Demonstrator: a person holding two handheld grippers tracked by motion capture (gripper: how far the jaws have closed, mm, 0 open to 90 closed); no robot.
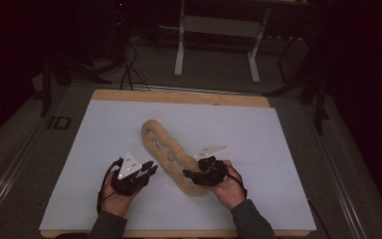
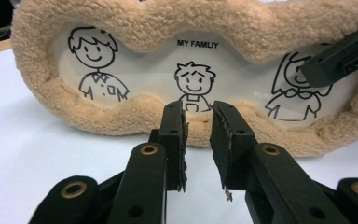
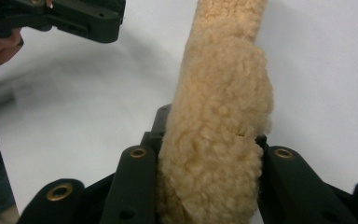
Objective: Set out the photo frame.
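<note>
Leftmost, left gripper [image 1: 146,172] just short of the plush frame's [image 1: 166,152] near edge, jaws parted around nothing, likely waiting to take a second grip. Midway across the white counter [image 1: 104,129], fleecy tan frame propped on edge, drawn family panel turned toward that gripper. Rightward, right gripper [image 1: 188,175] clenched on the frame's end, seemingly to keep it upright. Hidden: frame's back face; one drawn figure partly behind a black jaw.
</note>
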